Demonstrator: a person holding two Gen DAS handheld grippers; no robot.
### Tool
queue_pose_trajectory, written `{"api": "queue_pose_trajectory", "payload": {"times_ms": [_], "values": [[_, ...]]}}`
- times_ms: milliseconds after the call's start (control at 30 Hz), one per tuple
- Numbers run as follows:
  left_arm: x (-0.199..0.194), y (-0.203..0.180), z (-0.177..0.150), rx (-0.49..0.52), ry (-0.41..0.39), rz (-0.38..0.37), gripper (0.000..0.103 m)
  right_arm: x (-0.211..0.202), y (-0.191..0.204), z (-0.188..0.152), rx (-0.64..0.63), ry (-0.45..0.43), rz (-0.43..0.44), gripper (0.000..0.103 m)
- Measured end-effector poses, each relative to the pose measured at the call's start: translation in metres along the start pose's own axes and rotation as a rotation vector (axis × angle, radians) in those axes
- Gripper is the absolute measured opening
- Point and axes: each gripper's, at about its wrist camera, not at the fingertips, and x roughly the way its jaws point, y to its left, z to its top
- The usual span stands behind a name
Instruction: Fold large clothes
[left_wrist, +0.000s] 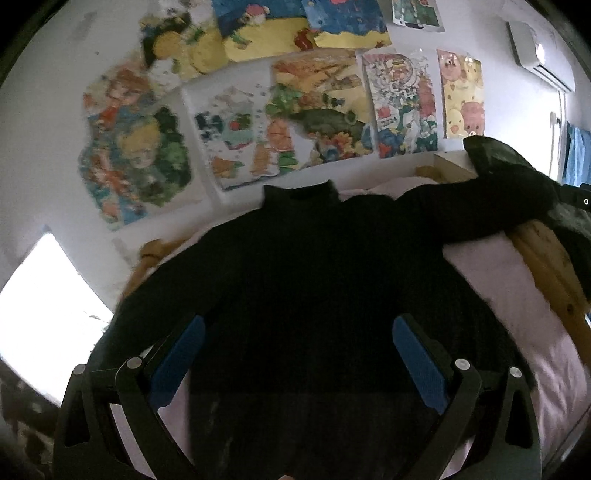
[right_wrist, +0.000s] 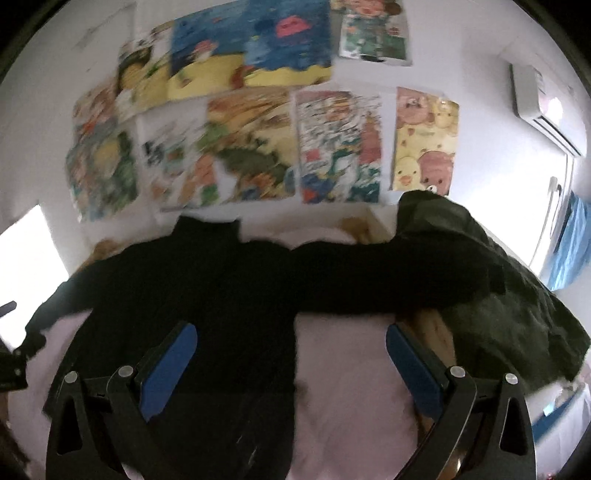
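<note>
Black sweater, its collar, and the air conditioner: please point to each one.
black sweater (left_wrist: 314, 277), left wrist view, middle of the chest.
collar (left_wrist: 301, 192), left wrist view, centre of the high neck.
air conditioner (right_wrist: 543, 107), right wrist view, its white front.

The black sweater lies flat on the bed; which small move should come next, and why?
Probably bring the right gripper to the outstretched sleeve and fold it inward: both grippers are open and empty, and the black sweater lies spread, unfolded.
</note>
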Motion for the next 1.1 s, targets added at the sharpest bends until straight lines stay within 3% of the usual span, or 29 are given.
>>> {"api": "queue_pose_trajectory", "payload": {"times_ms": [133, 300, 400, 500, 600, 800, 1100], "values": [[0.061, -0.014, 0.029, 0.01, 0.006, -0.046, 0.1, 0.047, -0.031, 0.018, 0.005, -0.037, -0.031, 0.103], [0.149, -0.033, 0.052, 0.0, 0.016, -0.087, 0.1, 0.101, -0.084, 0.02, 0.148, -0.05, -0.169, 0.103], [0.181, -0.046, 0.053, -0.004, 0.027, -0.1, 0.1, 0.12, -0.119, 0.014, 0.223, -0.032, -0.257, 0.103], [0.209, -0.063, 0.051, 0.064, 0.036, -0.081, 0.1, 0.138, -0.154, 0.011, 0.289, 0.019, -0.366, 0.103], [0.229, -0.079, 0.05, 0.11, 0.027, -0.085, 0.1, 0.151, -0.175, 0.006, 0.311, 0.048, -0.411, 0.103], [0.282, -0.096, 0.064, 0.028, 0.034, -0.174, 0.1, 0.176, -0.202, 0.0, 0.326, 0.102, -0.556, 0.103], [0.34, -0.121, 0.088, -0.072, 0.019, -0.252, 0.1, 0.184, -0.225, -0.006, 0.466, -0.02, -0.57, 0.102]]}}
